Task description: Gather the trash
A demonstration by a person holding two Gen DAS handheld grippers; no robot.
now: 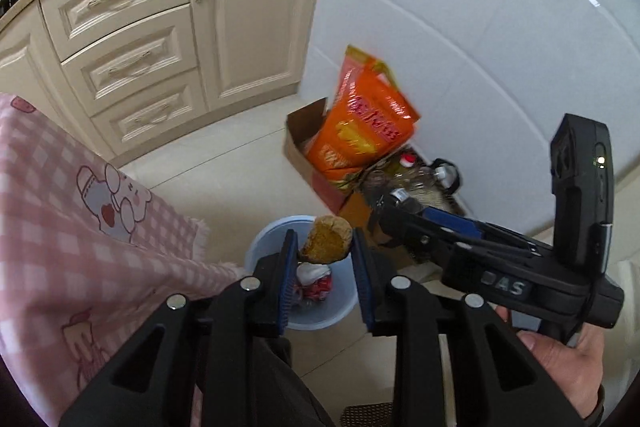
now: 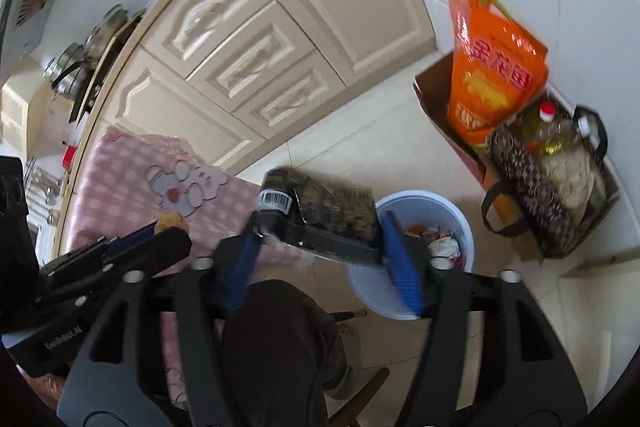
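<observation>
Right under both grippers sits the round pale-blue plastic trash bin (image 1: pixel 260 247), already holding some wrappers. The left gripper (image 1: pixel 325 250) pinches a half-eaten brown bun with an orange filling (image 1: pixel 326 239) between its tips, right over the bin. The right gripper (image 2: pixel 318 233), jaws spread wide, has a dark crinkly food packet with a barcode label (image 2: pixel 320 217) between its blue pads (image 2: pixel 402 267), looking barely gripped. My worry: that packet hangs mostly short of the rim, so it could land on the pale tiled floor (image 2: pixel 360 163) or catch the pink checked cloth (image 2: pixel 132 167) beside the left gripper.
</observation>
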